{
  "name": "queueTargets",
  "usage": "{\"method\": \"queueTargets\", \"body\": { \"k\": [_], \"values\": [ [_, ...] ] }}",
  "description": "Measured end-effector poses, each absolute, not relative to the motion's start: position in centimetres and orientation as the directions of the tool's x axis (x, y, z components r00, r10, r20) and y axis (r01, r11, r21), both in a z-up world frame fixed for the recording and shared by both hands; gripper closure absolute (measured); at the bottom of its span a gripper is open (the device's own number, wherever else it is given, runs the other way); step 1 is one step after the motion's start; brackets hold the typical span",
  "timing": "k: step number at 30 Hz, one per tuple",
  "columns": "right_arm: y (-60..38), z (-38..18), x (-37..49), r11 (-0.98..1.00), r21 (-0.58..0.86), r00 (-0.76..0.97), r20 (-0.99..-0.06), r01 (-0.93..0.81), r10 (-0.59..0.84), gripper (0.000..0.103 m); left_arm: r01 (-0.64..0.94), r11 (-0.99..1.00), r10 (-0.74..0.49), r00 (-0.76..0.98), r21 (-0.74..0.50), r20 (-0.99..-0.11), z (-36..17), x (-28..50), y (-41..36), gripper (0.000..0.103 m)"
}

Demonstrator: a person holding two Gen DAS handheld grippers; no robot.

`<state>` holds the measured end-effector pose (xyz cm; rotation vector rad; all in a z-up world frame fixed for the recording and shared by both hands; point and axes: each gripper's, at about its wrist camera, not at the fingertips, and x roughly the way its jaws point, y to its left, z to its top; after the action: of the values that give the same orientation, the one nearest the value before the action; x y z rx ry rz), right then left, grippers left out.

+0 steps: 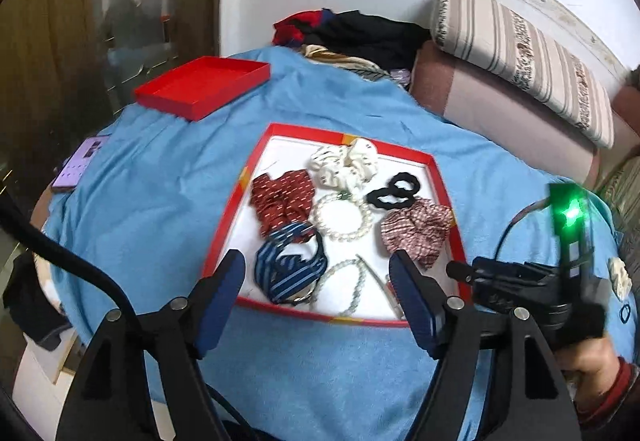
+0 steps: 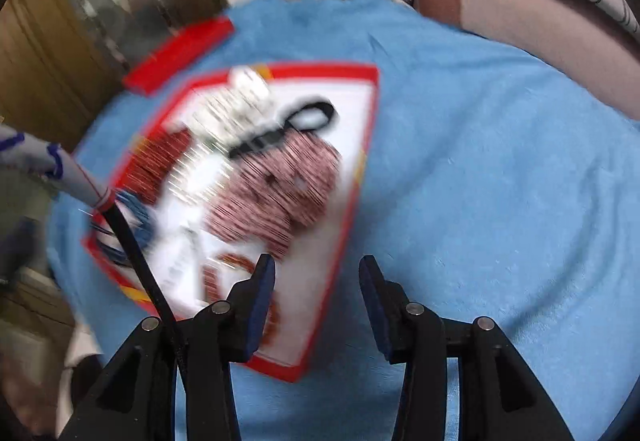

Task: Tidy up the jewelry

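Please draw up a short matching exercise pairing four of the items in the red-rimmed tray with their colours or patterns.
Items:
1. Scrunchie at the tray's near left
2. Scrunchie at the tray's far end
3. Thin hair tie
4. Scrunchie at the tray's right side

Colours:
A. plain black
B. pink and white
C. navy with light blue stripes
D. white with dark specks

Pairs: 1-C, 2-D, 3-A, 4-B

- blue blanket spread over the surface
- striped cushion lying along a pink bolster at the right
- heap of dark and red clothes at the far edge
- purple phone at the left edge
- wooden door
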<state>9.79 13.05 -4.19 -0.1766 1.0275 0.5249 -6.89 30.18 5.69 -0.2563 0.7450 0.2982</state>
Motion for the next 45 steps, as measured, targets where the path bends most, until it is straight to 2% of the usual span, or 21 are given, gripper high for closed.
{"method": "queueTargets", "body": {
  "k": [4,9,14,18,20,23,25,28,34,41,45],
  "values": [
    [13.4,-5.1,10.6,0.903,-0.019,0.450,-0.871,-0.428,0.195,0.057,-0.360,0.927,0.191,0.692,-0.103,-0.696,5.9,-7.6,30.2,0.030],
    [11.3,-4.9,11.1,0.920,-0.106,0.466,-0.880,-0.378,0.089,0.057,-0.350,0.931,0.180,0.697,-0.109,-0.694,6.2,-7.1,30.0,0.030],
    [7.8,-4.5,11.2,0.952,-0.082,0.452,-0.890,-0.295,0.064,0.057,-0.329,0.938,0.168,0.704,-0.108,-0.690,6.2,-6.5,28.8,0.029],
    [5.0,-4.5,9.8,0.964,-0.037,0.464,-0.881,-0.263,0.093,0.057,-0.336,0.941,0.225,0.728,-0.050,-0.647,6.8,-6.7,27.3,0.026],
    [4.1,-4.2,9.3,0.962,0.014,0.480,-0.865,-0.272,0.148,0.057,-0.362,0.932,0.284,0.741,-0.006,-0.608,7.4,-7.0,26.4,0.011],
    [3.6,-2.6,7.9,0.957,0.043,0.541,-0.818,-0.287,0.198,0.054,-0.385,0.923,0.334,0.771,0.020,-0.542,8.6,-8.1,25.1,0.010],
    [3.1,-1.1,6.7,0.954,0.051,0.578,-0.785,-0.297,0.222,0.048,-0.401,0.916,0.354,0.782,0.022,-0.513,9.3,-9.0,24.4,0.008],
    [2.4,0.4,3.9,0.951,0.060,0.614,-0.751,-0.303,0.243,0.039,-0.422,0.906,0.381,0.773,0.038,-0.508,9.9,-9.9,23.6,0.006],
    [2.5,1.6,-0.2,0.944,0.022,0.644,-0.726,-0.329,0.241,0.035,-0.474,0.875,0.460,0.750,0.099,-0.476,10.6,-12.3,21.5,0.006],
    [3.1,2.1,-2.6,0.938,0.006,0.669,-0.700,-0.346,0.251,0.033,-0.424,0.906,0.374,0.770,0.024,-0.517,11.1,-13.9,21.0,0.003],
    [3.2,2.4,-3.4,0.940,0.002,0.682,-0.688,-0.340,0.248,0.033,-0.410,0.911,0.355,0.742,0.034,-0.568,10.3,-13.7,20.6,0.001]
  ]
}}
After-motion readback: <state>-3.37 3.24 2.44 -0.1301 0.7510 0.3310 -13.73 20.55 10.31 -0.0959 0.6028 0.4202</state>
